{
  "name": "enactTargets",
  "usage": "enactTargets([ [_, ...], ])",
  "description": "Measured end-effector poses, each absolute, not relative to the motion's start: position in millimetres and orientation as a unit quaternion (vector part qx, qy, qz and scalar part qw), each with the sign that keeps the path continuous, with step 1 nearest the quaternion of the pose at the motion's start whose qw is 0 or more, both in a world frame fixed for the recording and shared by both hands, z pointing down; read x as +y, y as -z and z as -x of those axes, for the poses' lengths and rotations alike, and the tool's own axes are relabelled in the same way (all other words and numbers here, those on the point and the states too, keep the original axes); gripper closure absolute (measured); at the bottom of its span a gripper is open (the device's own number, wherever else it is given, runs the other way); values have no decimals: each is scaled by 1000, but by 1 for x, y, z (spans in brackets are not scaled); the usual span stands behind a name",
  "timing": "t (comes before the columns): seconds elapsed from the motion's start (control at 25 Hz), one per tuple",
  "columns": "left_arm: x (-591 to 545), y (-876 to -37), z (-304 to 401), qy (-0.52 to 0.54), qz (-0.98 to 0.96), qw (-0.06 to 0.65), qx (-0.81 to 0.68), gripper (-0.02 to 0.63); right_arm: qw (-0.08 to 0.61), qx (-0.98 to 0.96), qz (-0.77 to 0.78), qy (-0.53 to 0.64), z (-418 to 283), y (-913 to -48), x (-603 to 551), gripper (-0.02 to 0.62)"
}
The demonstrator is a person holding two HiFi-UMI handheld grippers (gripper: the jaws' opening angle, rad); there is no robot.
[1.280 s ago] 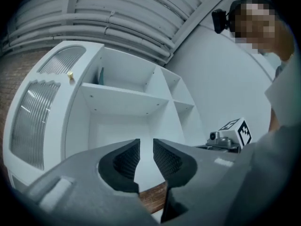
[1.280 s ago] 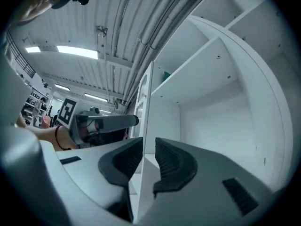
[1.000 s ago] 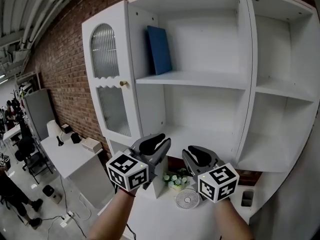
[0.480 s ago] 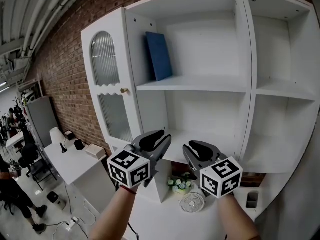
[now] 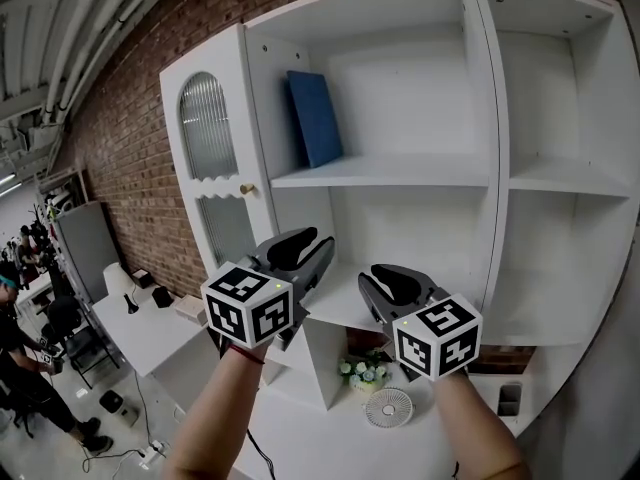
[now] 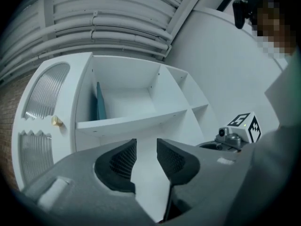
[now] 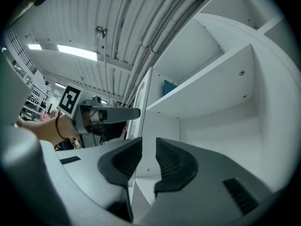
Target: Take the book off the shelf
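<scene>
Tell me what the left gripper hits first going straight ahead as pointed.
Likely the back wall of the open compartment under the shelf board holding the blue book; the left gripper aims below that board, so the book sits above its line. Depth is unclear.

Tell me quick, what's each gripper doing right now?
Left gripper: open, holding nothing.
Right gripper: open, holding nothing.
</scene>
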State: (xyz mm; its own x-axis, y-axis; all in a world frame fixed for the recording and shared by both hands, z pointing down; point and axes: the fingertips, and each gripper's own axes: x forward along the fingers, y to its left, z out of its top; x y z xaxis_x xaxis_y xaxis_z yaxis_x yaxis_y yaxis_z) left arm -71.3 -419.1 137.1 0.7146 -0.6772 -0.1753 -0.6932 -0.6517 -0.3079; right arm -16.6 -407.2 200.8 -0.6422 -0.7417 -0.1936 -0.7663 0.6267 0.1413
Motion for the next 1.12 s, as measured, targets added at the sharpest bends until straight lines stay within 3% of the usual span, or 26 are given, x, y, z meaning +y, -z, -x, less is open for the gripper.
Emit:
enactTargets([
  [0.56,-444,-64,79,8,882,211,422,485,67,906,405,-105,18,-159,-421,505],
  [1.12,-503,-5,83,69,855,179,482,485,56,911,396,-100,32,-151,-441,503],
])
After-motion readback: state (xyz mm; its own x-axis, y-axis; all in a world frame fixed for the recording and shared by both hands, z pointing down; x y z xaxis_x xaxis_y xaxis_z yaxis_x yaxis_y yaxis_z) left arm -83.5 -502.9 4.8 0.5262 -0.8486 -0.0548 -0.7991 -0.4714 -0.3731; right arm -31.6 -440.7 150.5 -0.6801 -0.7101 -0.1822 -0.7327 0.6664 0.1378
